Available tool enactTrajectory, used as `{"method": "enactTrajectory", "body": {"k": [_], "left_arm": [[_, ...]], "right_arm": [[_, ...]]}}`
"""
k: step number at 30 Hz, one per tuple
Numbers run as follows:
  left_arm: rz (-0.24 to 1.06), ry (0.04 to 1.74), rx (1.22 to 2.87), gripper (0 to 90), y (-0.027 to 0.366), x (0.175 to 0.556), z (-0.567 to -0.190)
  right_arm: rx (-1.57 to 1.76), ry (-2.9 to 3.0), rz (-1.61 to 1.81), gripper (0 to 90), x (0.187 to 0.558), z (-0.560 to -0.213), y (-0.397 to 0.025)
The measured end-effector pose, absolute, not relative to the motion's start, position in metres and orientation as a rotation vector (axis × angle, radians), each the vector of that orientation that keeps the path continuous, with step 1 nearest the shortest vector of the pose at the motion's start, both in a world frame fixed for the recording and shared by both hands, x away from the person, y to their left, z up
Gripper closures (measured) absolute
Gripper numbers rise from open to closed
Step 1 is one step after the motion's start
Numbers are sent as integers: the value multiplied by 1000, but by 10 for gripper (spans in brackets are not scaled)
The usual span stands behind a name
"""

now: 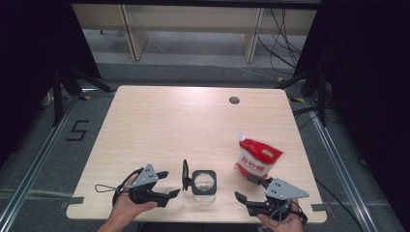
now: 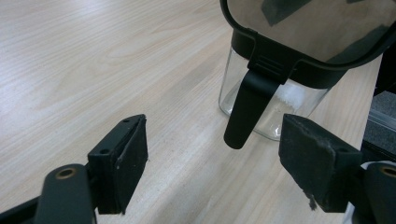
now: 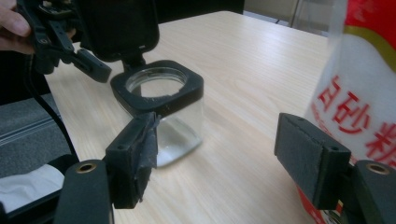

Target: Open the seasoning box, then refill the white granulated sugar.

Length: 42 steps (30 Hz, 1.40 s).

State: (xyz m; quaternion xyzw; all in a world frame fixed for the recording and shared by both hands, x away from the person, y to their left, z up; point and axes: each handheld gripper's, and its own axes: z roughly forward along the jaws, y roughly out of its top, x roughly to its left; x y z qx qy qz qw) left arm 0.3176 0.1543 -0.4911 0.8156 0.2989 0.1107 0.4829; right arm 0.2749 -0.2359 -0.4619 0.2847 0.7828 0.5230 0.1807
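A light wooden desk (image 1: pixel 193 125) carries everything here, with a small dark round hole (image 1: pixel 234 100) near its far edge.

The red and white pouch (image 1: pixel 257 158) with red characters lies on the right part of the desk, its white cap pointing away from the person. In the right gripper view it rises close on the right, just beyond the right-hand finger.

The clear square jar (image 1: pixel 204 182) stands upright near the front edge of the desk, between the two grippers and left of the pouch. It has a black collar around its round mouth, and its black hinged lid (image 1: pixel 185 175) stands open, upright on the jar's left side. In the left gripper view the lid's latch tab (image 2: pixel 245 112) hangs down in front of the glass.

The left gripper (image 1: pixel 166 183) sits at the front left of the desk in the person's hand (image 1: pixel 126 208), just left of the jar. Its fingers (image 2: pixel 122 163) are spread wide and hold nothing; the lid's tab lies ahead between them, untouched.

The right gripper (image 1: pixel 247 187) sits at the front right, just below the pouch. Its fingers (image 3: pixel 312 158) are also wide apart and empty, with the jar ahead on the left and the pouch beside the right one.
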Motion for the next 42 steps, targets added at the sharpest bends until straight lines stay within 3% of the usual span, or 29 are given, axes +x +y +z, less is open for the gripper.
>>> {"method": "enactTrajectory", "body": {"k": [25,42], "left_arm": [[285,680,1995,185,155,323,-493],[245,693,1988,191,155,326,-497]], "right_arm": [[1019,2101,1394,314,265,-478,-293],[1017,1991,1395,214,301,-488,-310]]}}
